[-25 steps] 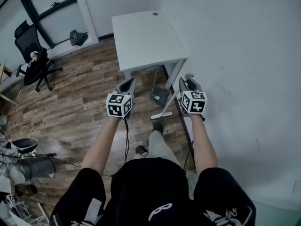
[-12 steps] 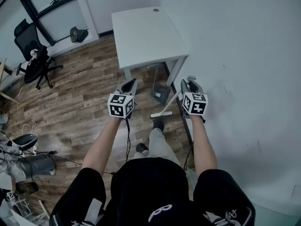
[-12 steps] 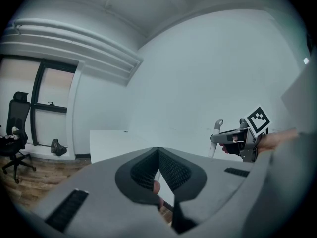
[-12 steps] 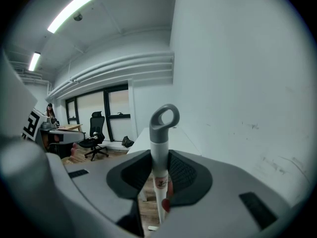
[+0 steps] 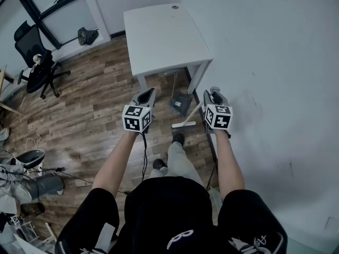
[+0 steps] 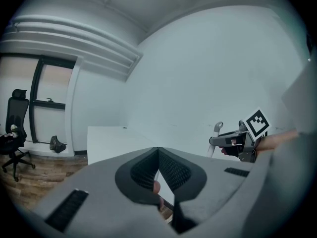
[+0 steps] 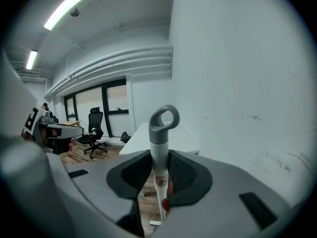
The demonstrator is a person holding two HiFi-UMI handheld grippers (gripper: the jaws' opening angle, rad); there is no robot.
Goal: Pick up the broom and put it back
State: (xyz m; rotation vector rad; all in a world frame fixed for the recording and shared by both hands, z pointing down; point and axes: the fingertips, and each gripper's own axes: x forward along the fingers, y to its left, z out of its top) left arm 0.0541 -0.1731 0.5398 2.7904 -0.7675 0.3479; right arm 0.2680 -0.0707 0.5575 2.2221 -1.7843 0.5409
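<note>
The broom has a white shaft with a grey loop (image 7: 164, 119) at its top, and its white head (image 5: 184, 125) hangs low over the wooden floor. My right gripper (image 7: 159, 156) is shut on the shaft just below the loop; in the head view the right gripper (image 5: 212, 92) stands close to the white wall. A dark dustpan (image 5: 180, 104) with a thin upright handle stands by the table leg, just beyond the broom head. My left gripper (image 5: 147, 93) is level with the right one, shut and empty, as the left gripper (image 6: 157, 148) view confirms.
A white table (image 5: 164, 36) stands straight ahead against the wall (image 5: 275, 62). A black office chair (image 5: 37, 57) is at the far left, with cables and gear (image 5: 26, 168) on the floor at lower left. The person's shoe (image 5: 178, 139) is just behind the broom head.
Both grippers have sunk a little, the broom going down with the right one. Its head has edged slightly toward the dustpan.
</note>
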